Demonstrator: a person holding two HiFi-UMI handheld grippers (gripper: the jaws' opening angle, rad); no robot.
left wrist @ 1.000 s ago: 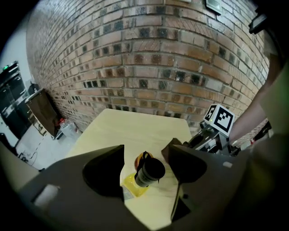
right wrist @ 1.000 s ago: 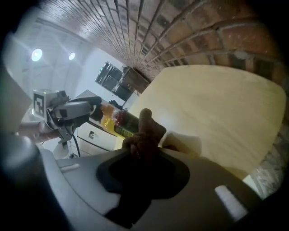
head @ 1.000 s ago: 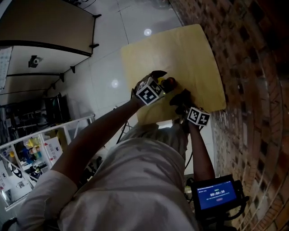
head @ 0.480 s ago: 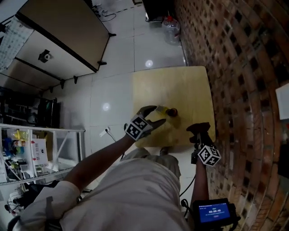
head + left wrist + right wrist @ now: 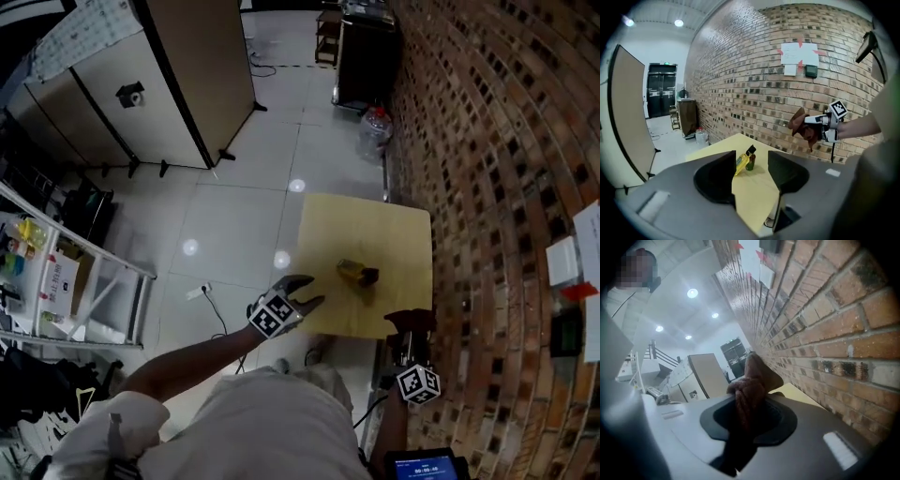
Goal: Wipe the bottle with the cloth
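Note:
A small yellow bottle (image 5: 356, 273) with a dark cap stands alone on the yellow table (image 5: 375, 225); in the left gripper view the bottle (image 5: 743, 160) leans a little. My left gripper (image 5: 302, 296) hovers at the table's near left edge, well short of the bottle. Its jaws are closing with nothing between them, and the left gripper (image 5: 752, 155) frames the bottle from afar. My right gripper (image 5: 410, 330) hangs just off the near right corner, shut on a brown cloth (image 5: 748, 394). The same cloth (image 5: 804, 129) shows bunched in that gripper.
A brick wall (image 5: 497, 169) runs along the table's right side, with papers (image 5: 798, 53) pinned to it. A water jug (image 5: 374, 134) and a dark cabinet (image 5: 366, 52) stand beyond the table. A beige partition (image 5: 187, 66) and a shelf rack (image 5: 56, 281) are on the left.
Both grippers have drawn back from the bottle toward me. The left gripper, which was at the bottle, has let go of it. The right gripper kept the cloth. The head view has risen.

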